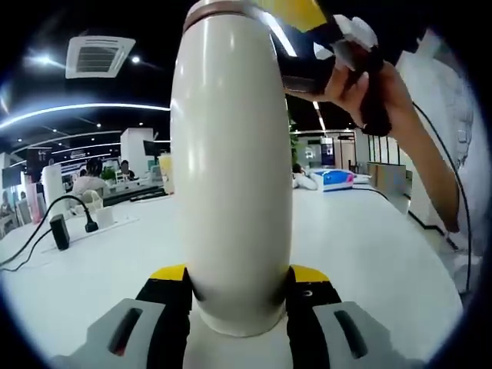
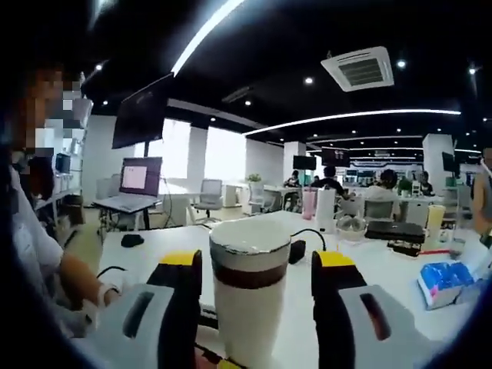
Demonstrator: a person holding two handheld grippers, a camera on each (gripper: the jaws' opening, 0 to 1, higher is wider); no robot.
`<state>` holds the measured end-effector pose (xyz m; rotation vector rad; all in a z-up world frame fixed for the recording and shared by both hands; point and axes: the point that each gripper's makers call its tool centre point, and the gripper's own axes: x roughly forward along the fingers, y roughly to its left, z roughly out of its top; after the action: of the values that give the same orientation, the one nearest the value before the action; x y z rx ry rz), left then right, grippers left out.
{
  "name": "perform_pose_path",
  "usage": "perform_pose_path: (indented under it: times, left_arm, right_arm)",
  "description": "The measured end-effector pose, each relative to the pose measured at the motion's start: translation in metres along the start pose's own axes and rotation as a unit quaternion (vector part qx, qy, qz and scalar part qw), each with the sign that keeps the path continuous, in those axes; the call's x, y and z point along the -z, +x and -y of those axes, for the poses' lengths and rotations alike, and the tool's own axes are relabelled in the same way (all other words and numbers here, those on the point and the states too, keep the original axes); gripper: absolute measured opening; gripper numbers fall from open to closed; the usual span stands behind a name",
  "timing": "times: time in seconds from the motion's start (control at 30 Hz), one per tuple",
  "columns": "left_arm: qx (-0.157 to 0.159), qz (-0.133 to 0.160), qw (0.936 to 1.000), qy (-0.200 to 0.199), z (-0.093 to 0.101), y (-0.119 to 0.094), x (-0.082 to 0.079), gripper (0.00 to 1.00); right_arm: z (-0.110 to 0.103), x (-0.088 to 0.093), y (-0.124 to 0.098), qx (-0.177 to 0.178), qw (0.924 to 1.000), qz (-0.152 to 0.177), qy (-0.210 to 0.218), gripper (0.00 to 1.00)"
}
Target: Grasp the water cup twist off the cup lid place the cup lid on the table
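A tall white water cup stands upright between the yellow-tipped jaws of my left gripper, which is shut on its lower body. At its top sits the lid, with a brown band under it. My right gripper, held by a person's hand, reaches in at the lid from the right. In the right gripper view the white lid and the cup body lie between the jaws of my right gripper. A narrow gap shows on each side of the lid, so the right gripper is open.
The white table spreads around the cup. A black cable and a small black device lie at its left. A blue packet, a laptop and a black mouse sit on the desks. People sit at the far desks.
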<state>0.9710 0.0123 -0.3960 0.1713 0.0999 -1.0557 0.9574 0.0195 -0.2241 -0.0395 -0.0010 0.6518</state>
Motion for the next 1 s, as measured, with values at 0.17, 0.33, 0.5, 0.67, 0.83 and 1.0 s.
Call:
perform_pose_path:
  times: [0.17,0.33,0.5,0.67,0.83,1.0]
  left_arm:
    - [0.0,0.0,1.0,0.002,0.0,0.0,0.0,0.49]
    - [0.001,-0.002,1.0,0.002,0.001,-0.001,0.0,0.5]
    - [-0.001,-0.004,1.0,0.005,0.001,-0.001,0.002,0.5]
    - [-0.001,-0.006,0.9999,0.008,0.001,-0.001,0.003,0.5]
    - [-0.003,-0.009,0.9999,0.011,0.001,-0.002,0.005,0.5]
    - [-0.003,-0.01,0.9998,0.014,0.001,-0.002,0.006,0.5]
  right_arm:
    - [-0.007,-0.006,-0.001,0.03,0.9995,0.012,0.003,0.6]
    - [-0.009,-0.007,-0.003,0.083,0.9964,0.014,-0.005,0.62]
    - [-0.009,-0.007,-0.004,0.163,0.9859,0.025,-0.027,0.66]
    - [0.0,-0.005,-0.008,0.258,0.9644,0.039,-0.046,0.7]
    - [-0.006,-0.013,-0.01,0.279,0.9572,0.065,-0.043,0.72]
    - [-0.018,-0.021,-0.002,0.278,0.9556,0.075,-0.062,0.74]
